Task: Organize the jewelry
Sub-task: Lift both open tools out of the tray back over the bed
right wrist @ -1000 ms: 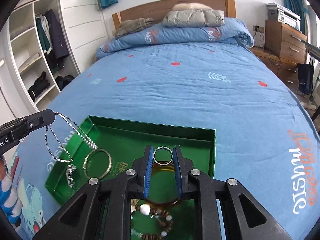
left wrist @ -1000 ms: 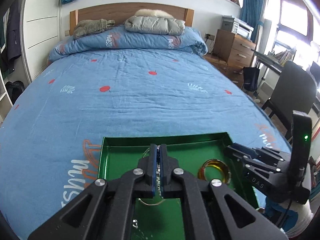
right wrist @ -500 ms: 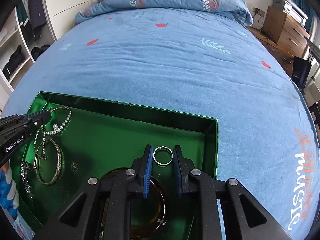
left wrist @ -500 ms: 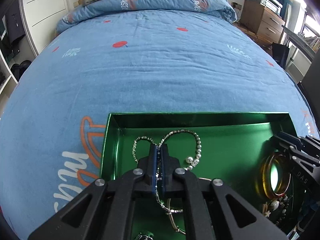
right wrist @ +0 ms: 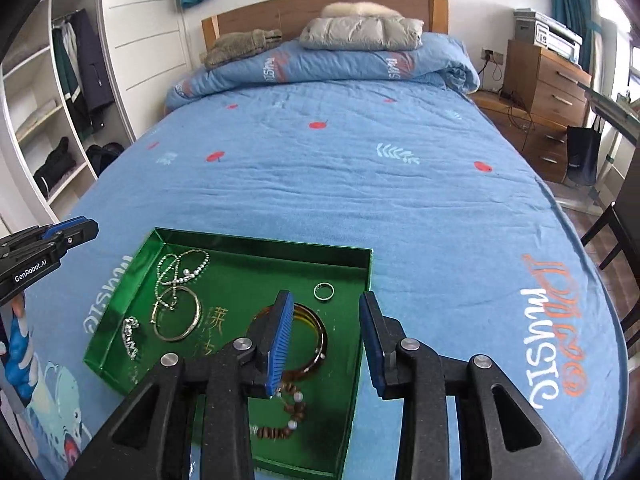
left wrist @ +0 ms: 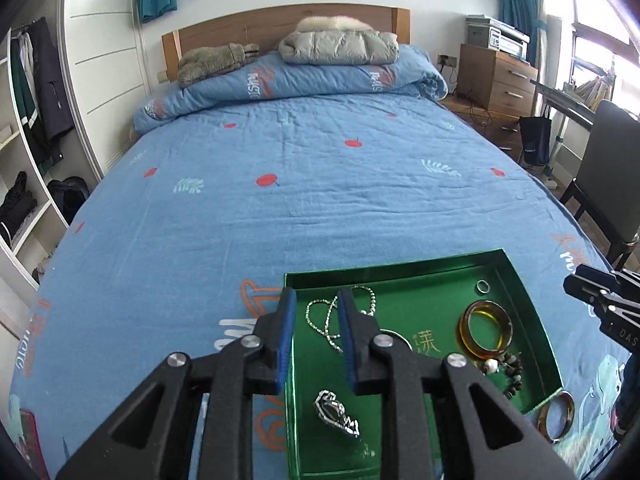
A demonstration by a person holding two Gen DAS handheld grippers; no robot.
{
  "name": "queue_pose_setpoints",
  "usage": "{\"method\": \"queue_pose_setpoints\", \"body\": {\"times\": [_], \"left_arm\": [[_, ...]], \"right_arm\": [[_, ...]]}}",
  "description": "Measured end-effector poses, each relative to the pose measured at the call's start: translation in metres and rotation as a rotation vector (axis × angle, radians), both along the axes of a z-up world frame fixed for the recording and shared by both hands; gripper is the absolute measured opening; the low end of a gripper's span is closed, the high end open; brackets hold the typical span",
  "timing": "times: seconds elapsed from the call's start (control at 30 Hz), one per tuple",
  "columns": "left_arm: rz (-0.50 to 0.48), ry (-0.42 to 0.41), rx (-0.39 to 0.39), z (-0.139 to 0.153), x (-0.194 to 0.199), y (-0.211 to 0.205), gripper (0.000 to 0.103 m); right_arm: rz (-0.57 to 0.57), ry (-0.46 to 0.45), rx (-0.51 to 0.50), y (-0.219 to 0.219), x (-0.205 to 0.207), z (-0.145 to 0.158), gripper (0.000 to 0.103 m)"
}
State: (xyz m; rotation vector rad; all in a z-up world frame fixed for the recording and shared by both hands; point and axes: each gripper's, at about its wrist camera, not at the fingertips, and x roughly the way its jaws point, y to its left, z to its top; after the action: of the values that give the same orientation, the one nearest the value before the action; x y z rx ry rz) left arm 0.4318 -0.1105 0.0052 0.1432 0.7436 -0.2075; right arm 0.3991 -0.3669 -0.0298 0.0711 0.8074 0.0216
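A green tray [left wrist: 532, 320] [right wrist: 256, 242] lies on the blue bed. In it lie a silver chain necklace [left wrist: 320, 316] [right wrist: 180, 268], a silver bangle [right wrist: 176, 318], a small silver ring [left wrist: 483, 287] [right wrist: 323, 291], an amber bangle [left wrist: 485, 329] [right wrist: 314, 340], a bead bracelet [left wrist: 508, 372] [right wrist: 288, 408] and a silver brooch [left wrist: 336, 414] [right wrist: 131, 338]. My left gripper [left wrist: 316, 304] is open and empty above the tray's left part. My right gripper [right wrist: 326, 308] is open and empty above the tray's right part.
Another brown bangle [left wrist: 556, 420] lies on the bedspread just outside the tray's near right corner. A folded duvet [left wrist: 300, 76] and a grey jacket [left wrist: 340, 46] sit at the headboard. A dark chair [left wrist: 604, 184] stands right of the bed, shelves [right wrist: 44, 120] on the left.
Both grippers opened and pulled back up. The left let go of the chain necklace and the right let go of the small ring; both now lie in the tray.
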Motion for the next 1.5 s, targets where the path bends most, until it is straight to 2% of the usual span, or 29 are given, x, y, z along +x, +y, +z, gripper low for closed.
{"method": "queue_pose_setpoints", "body": {"times": [0.37, 0.53, 0.67, 0.77, 0.93, 1.1, 1.17, 1.5], "left_arm": [[0.000, -0.101, 0.019, 0.072, -0.130, 0.022, 0.020], [0.007, -0.116, 0.005, 0.088, -0.175, 0.028, 0.020], [0.008, -0.115, -0.009, 0.088, -0.207, 0.031, 0.023], [0.010, -0.100, -0.015, 0.080, -0.223, 0.030, 0.028], [0.007, -0.080, -0.031, 0.062, -0.239, 0.023, 0.029], [-0.016, -0.056, -0.032, 0.034, -0.246, 0.005, 0.032], [-0.032, -0.042, -0.032, 0.016, -0.246, -0.003, 0.037], [-0.150, 0.089, 0.023, -0.088, -0.226, -0.053, 0.038]], "right_arm": [[-0.003, -0.135, -0.018, -0.009, -0.142, 0.070, 0.035], [-0.007, -0.175, -0.018, -0.010, -0.193, 0.088, 0.035], [-0.011, -0.196, -0.002, -0.011, -0.225, 0.093, 0.035], [-0.015, -0.206, 0.006, -0.014, -0.244, 0.094, 0.036], [-0.023, -0.217, 0.024, -0.023, -0.263, 0.091, 0.036], [-0.033, -0.198, 0.038, -0.035, -0.266, 0.074, 0.036], [-0.038, -0.179, 0.045, -0.040, -0.263, 0.062, 0.036], [-0.051, -0.035, 0.098, -0.058, -0.216, -0.027, 0.036]]}}
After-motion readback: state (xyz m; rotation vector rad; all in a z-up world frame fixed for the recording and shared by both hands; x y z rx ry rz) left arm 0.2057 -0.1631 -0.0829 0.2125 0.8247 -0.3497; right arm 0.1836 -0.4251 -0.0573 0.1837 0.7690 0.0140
